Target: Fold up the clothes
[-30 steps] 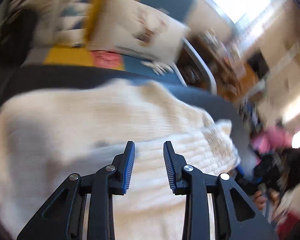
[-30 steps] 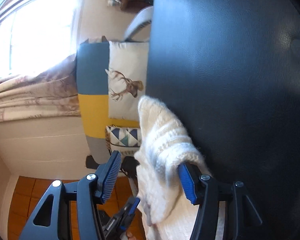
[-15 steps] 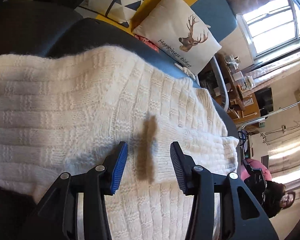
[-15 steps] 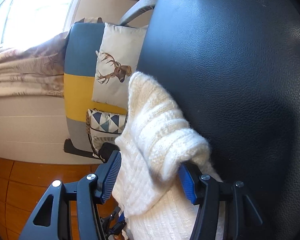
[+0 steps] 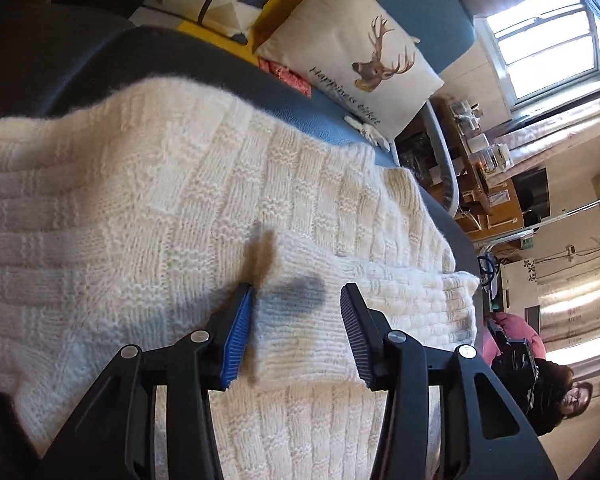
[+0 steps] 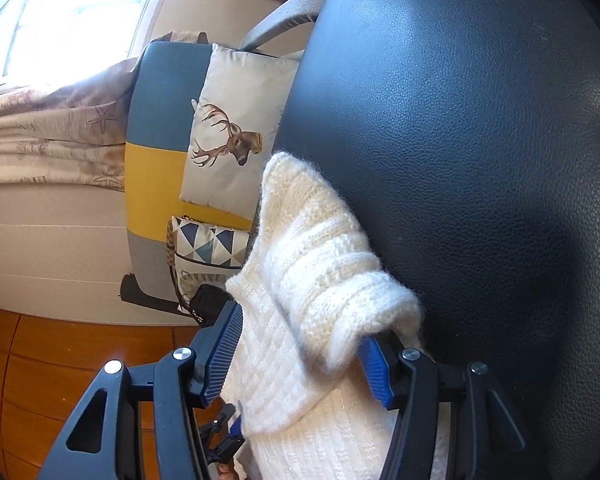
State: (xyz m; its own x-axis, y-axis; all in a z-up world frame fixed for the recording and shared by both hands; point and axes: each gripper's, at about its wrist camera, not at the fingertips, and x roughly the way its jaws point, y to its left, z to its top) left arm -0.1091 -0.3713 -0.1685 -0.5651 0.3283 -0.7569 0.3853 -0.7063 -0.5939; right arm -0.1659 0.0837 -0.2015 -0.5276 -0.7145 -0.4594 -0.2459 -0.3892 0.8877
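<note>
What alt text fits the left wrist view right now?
The left hand-held gripper, its jaws closing but not yet pressing, straddles a folded sleeve of a white sweater spread on a dark seat. A deer cushion lies behind.

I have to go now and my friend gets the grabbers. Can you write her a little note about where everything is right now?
Left gripper: over the white knitted sweater, jaws closing, a folded-over part between them, pads not pressing it.
Right gripper: jaws apart, a bunched fold of the sweater lies between them against one pad; whether it is truly gripped I cannot tell.
The sweater lies spread on the dark leather seat, in front of the deer cushion.
Done: one part folded over the body.
Left: probably lay the bunched fold flat, then finish folding.
</note>
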